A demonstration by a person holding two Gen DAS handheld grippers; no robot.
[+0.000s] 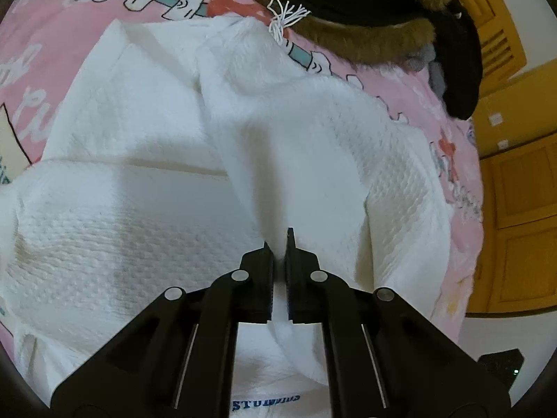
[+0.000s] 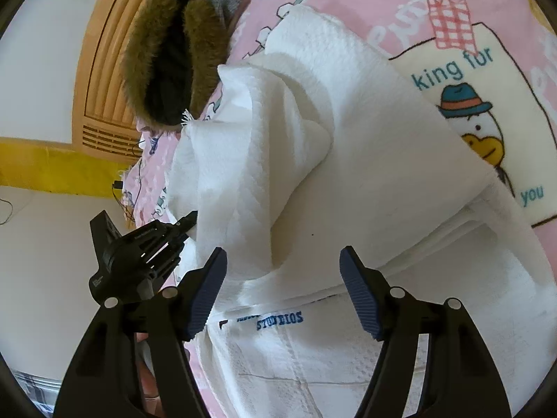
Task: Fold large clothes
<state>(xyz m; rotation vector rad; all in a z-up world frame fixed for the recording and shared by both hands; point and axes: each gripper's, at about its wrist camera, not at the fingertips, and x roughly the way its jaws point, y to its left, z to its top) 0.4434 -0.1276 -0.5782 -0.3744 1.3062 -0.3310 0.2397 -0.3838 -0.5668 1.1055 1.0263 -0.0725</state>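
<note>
While the left gripper (image 1: 280, 240) pinches a fold of the white garment (image 1: 146, 209) at 6 o'clock on the bed (image 1: 52, 35), the right gripper (image 2: 283, 261) hovers agape; a thin pinch may slip.

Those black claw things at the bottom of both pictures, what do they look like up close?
Both are matte black plastic tongs on angled linkage arms with round silver pins. The left gripper has narrow pointed fingers with dark blue ribbed inner faces. The right gripper carries broad, dark blue ribbed pads. No cables or sleeves show.
</note>
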